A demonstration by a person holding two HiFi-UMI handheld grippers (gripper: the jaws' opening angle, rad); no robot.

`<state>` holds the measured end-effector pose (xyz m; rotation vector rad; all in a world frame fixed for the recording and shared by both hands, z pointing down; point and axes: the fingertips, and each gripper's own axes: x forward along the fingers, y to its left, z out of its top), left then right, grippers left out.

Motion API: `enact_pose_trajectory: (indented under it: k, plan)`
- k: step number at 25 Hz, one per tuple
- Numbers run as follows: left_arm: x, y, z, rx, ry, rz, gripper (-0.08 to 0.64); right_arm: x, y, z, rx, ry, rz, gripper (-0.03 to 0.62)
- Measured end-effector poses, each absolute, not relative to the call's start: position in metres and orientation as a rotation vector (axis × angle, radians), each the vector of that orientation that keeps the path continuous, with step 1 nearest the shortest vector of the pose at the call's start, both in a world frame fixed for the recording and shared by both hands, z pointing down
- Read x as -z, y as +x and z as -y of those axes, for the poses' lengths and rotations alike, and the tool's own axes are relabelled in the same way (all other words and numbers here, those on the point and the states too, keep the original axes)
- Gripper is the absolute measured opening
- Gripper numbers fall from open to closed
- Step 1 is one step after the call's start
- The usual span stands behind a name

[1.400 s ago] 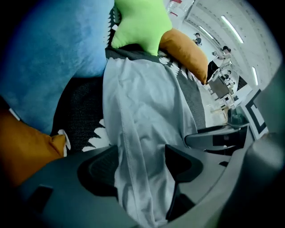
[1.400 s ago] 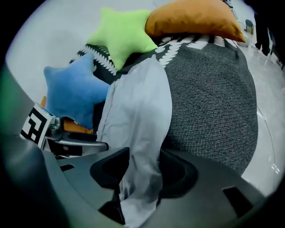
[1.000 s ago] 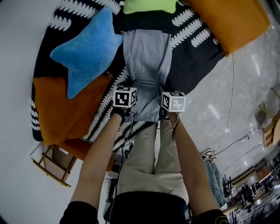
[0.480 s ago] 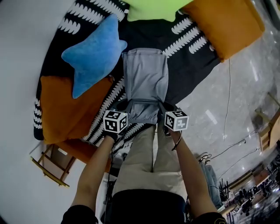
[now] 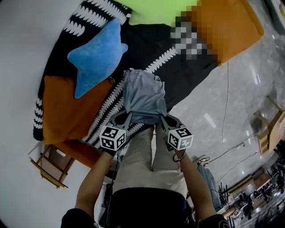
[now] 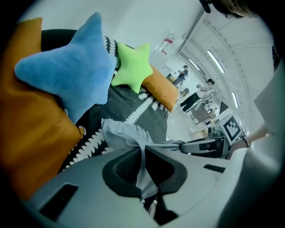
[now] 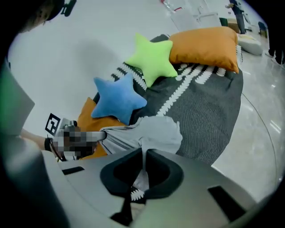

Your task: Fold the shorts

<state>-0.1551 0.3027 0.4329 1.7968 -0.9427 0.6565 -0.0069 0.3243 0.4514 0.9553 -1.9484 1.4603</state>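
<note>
The grey shorts (image 5: 143, 94) hang lifted at their near edge over the black-and-white patterned mat (image 5: 187, 73); their far end still rests on it, bunched. My left gripper (image 5: 128, 119) is shut on the shorts' near left corner, and cloth (image 6: 127, 132) runs straight into its closed jaws (image 6: 143, 153). My right gripper (image 5: 164, 119) is shut on the near right corner, where grey fabric (image 7: 158, 131) is pinched in its jaws (image 7: 143, 156). The edge is stretched taut between the two grippers, just above my knees.
A blue star pillow (image 5: 95, 55) lies left of the shorts, a green star pillow (image 5: 153, 6) beyond them. Orange cushions sit at the far right (image 5: 234, 24) and near left (image 5: 62, 111). A wooden frame (image 5: 48, 168) and a floor cable (image 5: 225, 102) flank the mat.
Both grippers have risen and drawn back toward my body, pulling the shorts' near edge up off the mat. The flat shorts are now bunched and hanging.
</note>
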Motion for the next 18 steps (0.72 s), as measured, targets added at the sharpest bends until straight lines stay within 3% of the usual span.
enact_pose_trajectory:
  k: [18]
  plan:
    - [-0.269,-0.071,-0.044,-0.516,2.240,0.798,0.031,-0.278,0.070,-0.040,-1.144,1.241,2.377,0.026]
